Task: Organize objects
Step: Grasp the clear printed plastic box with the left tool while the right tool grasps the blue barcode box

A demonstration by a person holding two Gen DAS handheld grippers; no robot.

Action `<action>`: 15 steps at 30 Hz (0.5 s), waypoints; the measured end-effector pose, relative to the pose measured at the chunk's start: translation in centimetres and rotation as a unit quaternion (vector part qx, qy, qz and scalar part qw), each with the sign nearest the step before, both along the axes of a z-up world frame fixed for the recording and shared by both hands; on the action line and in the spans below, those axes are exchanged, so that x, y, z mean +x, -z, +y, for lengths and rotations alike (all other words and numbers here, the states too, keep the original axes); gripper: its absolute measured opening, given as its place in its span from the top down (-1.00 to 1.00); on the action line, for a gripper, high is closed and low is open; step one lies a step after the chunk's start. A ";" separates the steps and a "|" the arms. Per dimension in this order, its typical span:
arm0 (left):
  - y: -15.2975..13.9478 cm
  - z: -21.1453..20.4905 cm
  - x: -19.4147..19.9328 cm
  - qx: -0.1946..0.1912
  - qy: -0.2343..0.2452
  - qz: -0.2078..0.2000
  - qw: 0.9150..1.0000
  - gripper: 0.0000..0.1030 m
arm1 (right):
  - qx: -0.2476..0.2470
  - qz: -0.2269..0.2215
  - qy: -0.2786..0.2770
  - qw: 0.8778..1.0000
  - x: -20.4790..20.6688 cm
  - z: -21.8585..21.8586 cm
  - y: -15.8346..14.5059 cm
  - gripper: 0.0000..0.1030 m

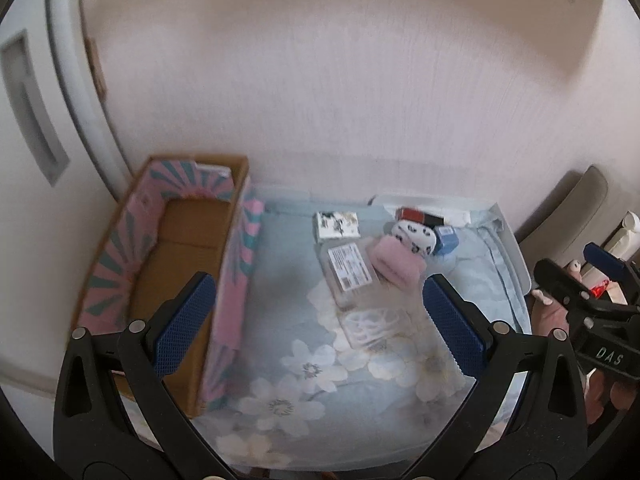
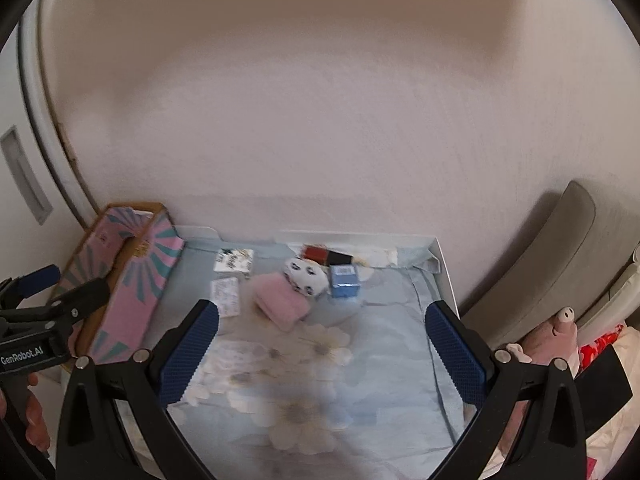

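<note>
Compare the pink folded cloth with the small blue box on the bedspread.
The pink folded cloth is soft, plain and lies low; the small blue box is rigid, square-edged and carries a white label. The cloth looks wider than the box. Both rest on the floral bedspread, outside the cardboard box.

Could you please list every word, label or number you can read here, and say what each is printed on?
"DAS": on the right hand-held gripper, seen from the left wrist.
"GenRobot.AI": on the left hand-held gripper, seen from the right wrist.
White label on the clear flat plastic packet: too blurred.
</note>
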State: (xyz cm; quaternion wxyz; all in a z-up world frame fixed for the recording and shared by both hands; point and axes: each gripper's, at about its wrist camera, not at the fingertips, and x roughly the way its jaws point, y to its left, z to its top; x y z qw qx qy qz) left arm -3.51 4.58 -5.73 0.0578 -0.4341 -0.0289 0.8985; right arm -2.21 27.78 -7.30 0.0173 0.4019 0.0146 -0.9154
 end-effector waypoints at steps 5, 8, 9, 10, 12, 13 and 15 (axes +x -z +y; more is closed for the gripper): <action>3.6 2.4 -2.2 -0.009 0.001 -0.037 0.999 -0.99 | 0.004 -0.025 0.006 1.000 -2.9 2.9 2.8 -0.99; 6.3 3.8 -3.9 -0.014 -0.002 -0.061 0.998 -0.99 | 0.011 -0.037 0.008 0.999 -4.8 4.0 4.7 -0.94; 7.0 4.1 -4.4 -0.015 -0.003 -0.065 0.998 -0.99 | 0.014 -0.041 0.008 0.999 -5.3 4.2 5.3 -0.94; 8.1 4.6 -5.1 -0.016 -0.005 -0.073 0.997 -0.99 | 0.017 -0.045 0.007 0.999 -6.0 4.6 6.1 -0.93; 9.5 5.1 -6.1 -0.016 -0.007 -0.082 0.997 -0.99 | 0.021 -0.053 0.004 0.998 -7.3 5.1 7.6 -0.90; 10.6 5.5 -6.8 -0.017 -0.010 -0.087 0.996 -0.99 | 0.023 -0.058 0.002 0.998 -8.2 5.3 8.7 -0.89; 11.9 6.0 -7.8 -0.018 -0.013 -0.097 0.995 -0.99 | 0.025 -0.065 -0.001 0.998 -9.1 5.4 9.9 -0.82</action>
